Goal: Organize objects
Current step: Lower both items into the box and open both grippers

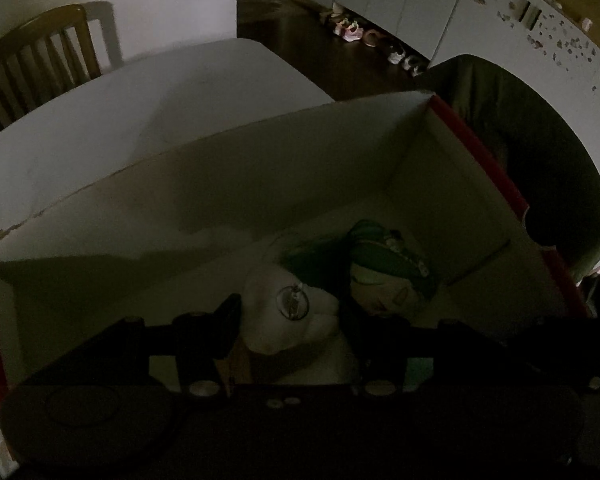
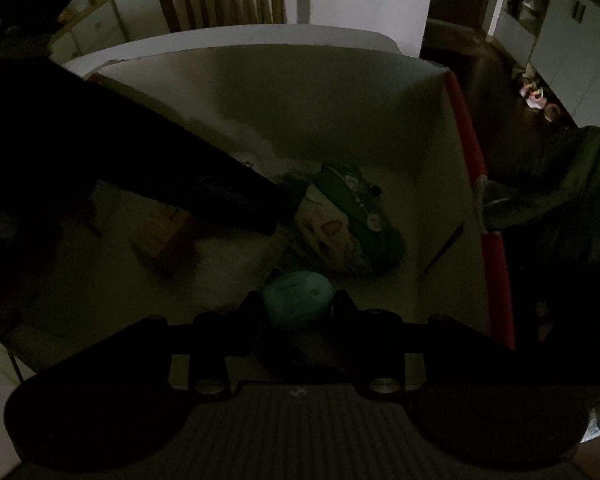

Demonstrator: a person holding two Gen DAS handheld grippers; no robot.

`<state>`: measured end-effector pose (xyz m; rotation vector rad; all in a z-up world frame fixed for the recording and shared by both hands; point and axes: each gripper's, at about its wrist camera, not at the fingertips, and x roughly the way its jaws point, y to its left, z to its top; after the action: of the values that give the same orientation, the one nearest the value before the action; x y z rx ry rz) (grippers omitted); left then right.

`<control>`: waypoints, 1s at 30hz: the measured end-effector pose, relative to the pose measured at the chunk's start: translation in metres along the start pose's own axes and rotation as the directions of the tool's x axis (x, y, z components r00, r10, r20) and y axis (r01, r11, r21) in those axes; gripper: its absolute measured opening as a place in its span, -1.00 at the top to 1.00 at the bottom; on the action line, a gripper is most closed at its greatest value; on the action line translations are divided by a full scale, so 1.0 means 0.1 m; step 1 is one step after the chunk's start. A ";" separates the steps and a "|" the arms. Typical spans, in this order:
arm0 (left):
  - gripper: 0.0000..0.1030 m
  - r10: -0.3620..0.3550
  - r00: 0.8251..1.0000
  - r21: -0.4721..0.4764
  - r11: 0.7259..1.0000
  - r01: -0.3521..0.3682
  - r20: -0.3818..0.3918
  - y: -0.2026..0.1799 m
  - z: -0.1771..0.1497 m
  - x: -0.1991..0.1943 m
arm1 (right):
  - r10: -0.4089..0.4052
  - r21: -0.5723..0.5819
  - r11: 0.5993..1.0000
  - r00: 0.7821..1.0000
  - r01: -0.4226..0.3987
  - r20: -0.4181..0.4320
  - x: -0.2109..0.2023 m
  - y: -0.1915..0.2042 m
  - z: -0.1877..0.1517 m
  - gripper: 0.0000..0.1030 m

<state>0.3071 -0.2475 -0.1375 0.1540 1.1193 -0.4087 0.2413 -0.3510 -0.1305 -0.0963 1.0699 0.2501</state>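
Box (image 1: 300,168) on bench (image 1: 180,92): my left claw (image 1: 288,316) grips a white plush toy (image 1: 288,320); my right claw (image 2: 298,300) grips a teal egg (image 2: 298,298). Best set both low beside the green-haired doll (image 2: 340,232) before letting go; dropping risks bounce.

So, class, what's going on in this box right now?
A person is using two hand-held grippers to put small toys into a white box with red edges that stands on a table. The left gripper is shut on a white plush toy, and the right gripper is shut on a teal egg-shaped toy. Both point down into the box. A green-haired doll already lies on the box floor. The light is dim, so finer details are hard to tell.
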 end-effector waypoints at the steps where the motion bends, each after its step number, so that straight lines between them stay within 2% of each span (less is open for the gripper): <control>1: -0.06 -0.001 1.000 0.003 1.000 0.001 0.000 0.00 0.00 0.00 | 0.003 0.000 1.000 1.000 -0.003 0.001 0.00 0.00 0.00 0.24; 6: -0.14 -0.003 1.000 0.014 1.000 0.003 0.004 -0.02 -0.02 -0.02 | 0.016 0.005 1.000 1.000 -0.016 0.004 -0.03 0.01 -0.01 0.19; 9: -0.44 0.008 1.000 0.011 1.000 -0.008 0.019 0.00 -0.05 -0.06 | 0.026 0.012 1.000 1.000 -0.026 0.011 -0.05 -0.02 -0.04 0.12; 12: -0.45 0.009 1.000 -0.006 1.000 -0.009 0.030 -0.02 -0.08 -0.09 | 0.033 0.028 0.999 0.999 -0.034 0.031 -0.11 -0.06 -0.06 -0.04; 22: -0.47 -0.014 0.995 -0.046 0.999 0.019 0.094 0.06 -0.21 -0.41 | 0.044 0.052 0.997 0.995 -0.049 0.086 -0.34 -0.06 -0.11 -0.08; 30: -0.49 -0.029 0.982 -0.064 0.997 0.042 0.186 0.03 -0.28 -0.79 | 0.063 0.058 0.996 0.987 -0.072 0.149 -0.61 -0.06 -0.14 -0.09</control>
<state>0.2552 -0.2161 -0.0789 0.0352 0.9524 -0.4078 0.2031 -0.3691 -0.0836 0.0151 0.9341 0.2798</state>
